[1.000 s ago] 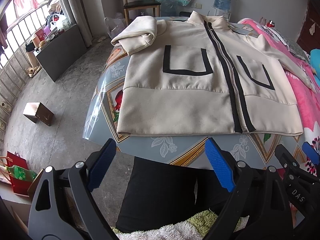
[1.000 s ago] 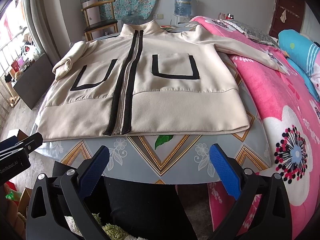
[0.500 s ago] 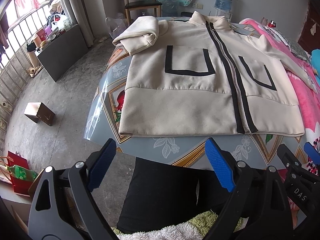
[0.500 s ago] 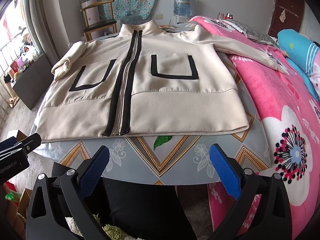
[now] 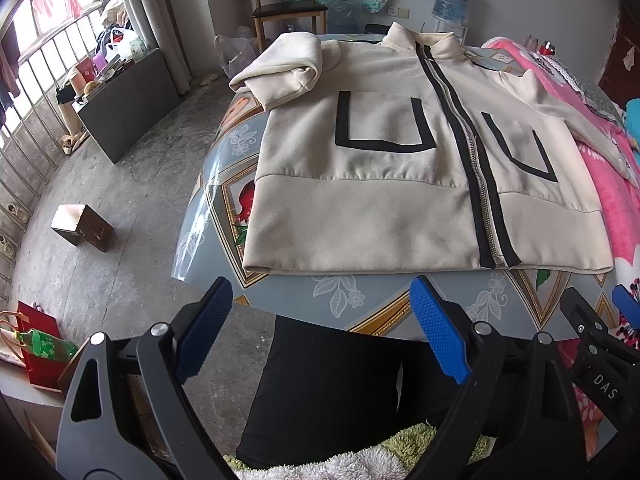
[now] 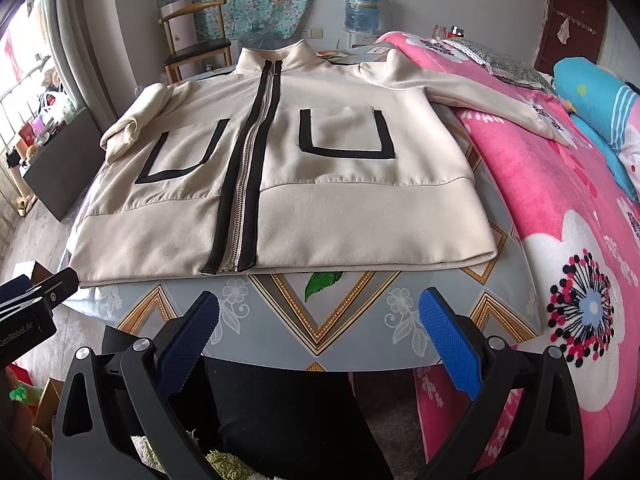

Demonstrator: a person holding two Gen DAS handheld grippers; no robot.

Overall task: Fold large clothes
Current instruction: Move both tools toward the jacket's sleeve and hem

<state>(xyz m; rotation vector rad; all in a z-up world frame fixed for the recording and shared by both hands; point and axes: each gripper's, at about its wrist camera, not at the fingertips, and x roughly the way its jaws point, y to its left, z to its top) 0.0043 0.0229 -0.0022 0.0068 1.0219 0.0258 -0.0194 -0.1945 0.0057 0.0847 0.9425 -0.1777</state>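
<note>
A cream zip-up jacket (image 5: 400,208) (image 6: 328,224) with black-trimmed pockets lies flat, front up, on a round patterned table (image 5: 360,300) (image 6: 320,312). Its left sleeve (image 5: 280,68) is bunched and folded onto the shoulder. The other sleeve (image 6: 480,92) stretches out over the pink blanket. My left gripper (image 5: 320,332) hangs open in front of the table's near edge, short of the jacket hem. My right gripper (image 6: 320,336) is open too, at the same edge below the zipper's bottom end. Neither holds anything.
A bed with a pink flowered blanket (image 6: 580,240) adjoins the table on the right. A wooden chair (image 5: 288,8) and a water jug (image 6: 362,2) stand behind. On the concrete floor to the left are a small wooden stool (image 5: 82,226) and a dark low cabinet (image 5: 124,108). A person's dark-clad legs (image 6: 288,420) are below.
Both grippers have crept slightly closer to the table and drifted a little; the jacket looks marginally nearer. The jaws stay equally wide and the jacket has not moved.
</note>
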